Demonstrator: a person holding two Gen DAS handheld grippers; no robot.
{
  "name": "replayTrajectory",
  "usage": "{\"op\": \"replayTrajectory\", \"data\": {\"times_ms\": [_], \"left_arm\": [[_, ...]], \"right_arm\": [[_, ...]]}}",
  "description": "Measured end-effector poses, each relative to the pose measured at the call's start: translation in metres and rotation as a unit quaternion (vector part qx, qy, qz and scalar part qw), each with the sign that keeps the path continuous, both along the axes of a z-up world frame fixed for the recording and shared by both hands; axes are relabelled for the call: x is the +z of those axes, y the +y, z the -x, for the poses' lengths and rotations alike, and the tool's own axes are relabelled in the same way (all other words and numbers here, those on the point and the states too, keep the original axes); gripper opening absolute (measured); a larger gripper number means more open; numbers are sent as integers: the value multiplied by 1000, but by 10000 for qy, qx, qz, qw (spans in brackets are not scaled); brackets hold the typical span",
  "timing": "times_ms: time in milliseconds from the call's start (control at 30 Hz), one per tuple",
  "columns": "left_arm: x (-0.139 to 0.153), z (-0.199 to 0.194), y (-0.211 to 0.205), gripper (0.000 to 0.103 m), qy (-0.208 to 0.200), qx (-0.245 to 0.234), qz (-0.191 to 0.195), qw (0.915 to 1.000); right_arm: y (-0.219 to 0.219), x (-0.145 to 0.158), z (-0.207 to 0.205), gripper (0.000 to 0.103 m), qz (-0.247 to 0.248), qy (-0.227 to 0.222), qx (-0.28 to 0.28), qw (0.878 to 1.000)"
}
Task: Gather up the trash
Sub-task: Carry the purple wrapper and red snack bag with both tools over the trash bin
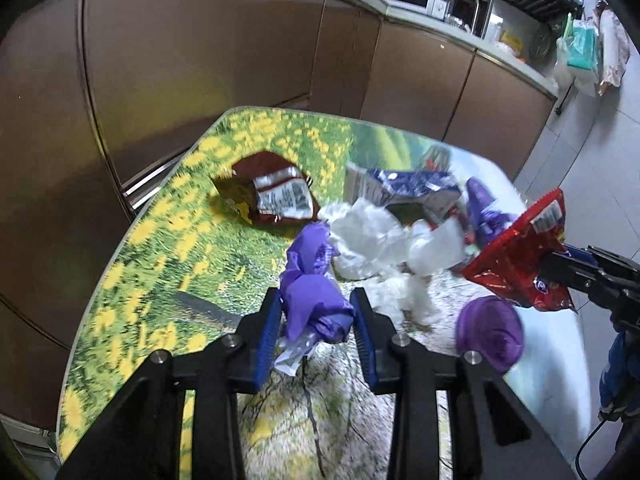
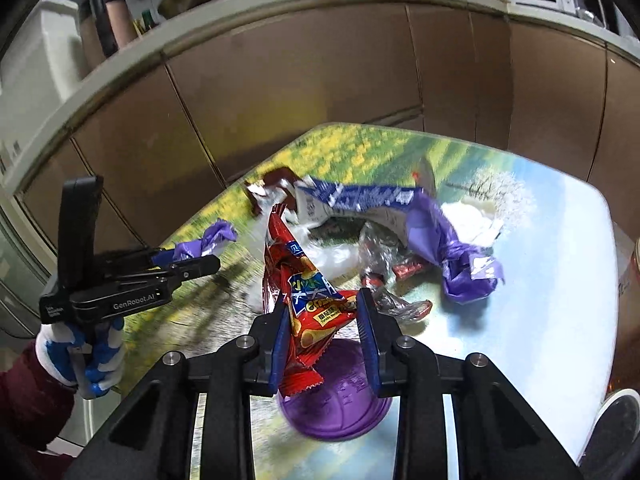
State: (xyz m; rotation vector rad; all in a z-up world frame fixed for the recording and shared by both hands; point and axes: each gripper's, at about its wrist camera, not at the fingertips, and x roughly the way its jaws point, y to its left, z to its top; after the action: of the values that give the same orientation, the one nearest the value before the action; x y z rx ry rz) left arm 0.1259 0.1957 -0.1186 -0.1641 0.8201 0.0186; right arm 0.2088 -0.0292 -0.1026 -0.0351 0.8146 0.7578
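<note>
Your trash is all light, crinkly film and soft tissue, so it will crush, slip and spring back rather than resist. The purple wrapper (image 1: 314,300) sits between your left gripper (image 1: 316,320) pads, jaws drawn in against its bunched middle, lifted just above the tabletop (image 1: 160,240). The red snack bag (image 2: 304,304) hangs in your right gripper (image 2: 324,332), jaws pinching its lower half, directly above the purple bin (image 2: 340,404), which looks like the place to drop it.

Take such pieces at a crumpled bulge, not a flat glossy edge, because smooth foil will likely slide out of the pads.

Still lying on the tabletop: the dark red packet (image 1: 276,196) on the far left, the blue-and-white packet (image 1: 404,188) behind, the white tissue (image 1: 372,236) in the middle, and a second purple wrapper (image 2: 452,256) to the right. They touch and overlap in the centre, so lifting one may drag a neighbour.

The tabletop's rounded far edge runs close to the brown cabinets (image 1: 200,60), with little room beyond. The near side, around the bin, gives you the most open space, though your two grippers are near each other there.
</note>
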Motion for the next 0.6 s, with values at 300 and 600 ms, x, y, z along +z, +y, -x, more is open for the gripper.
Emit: {"op": "replayTrajectory", "data": {"times_ms": [300,600], "left_arm": [[59,36,-40,33,-490,-303,-220,9981],[90,28,-154,33,-672,-1450,-312,9866]], "right_arm": [[-53,38,44,31,-496,-397,-476,9968],[-182,49,87,31,-742,-639,-1882,9772]]}}
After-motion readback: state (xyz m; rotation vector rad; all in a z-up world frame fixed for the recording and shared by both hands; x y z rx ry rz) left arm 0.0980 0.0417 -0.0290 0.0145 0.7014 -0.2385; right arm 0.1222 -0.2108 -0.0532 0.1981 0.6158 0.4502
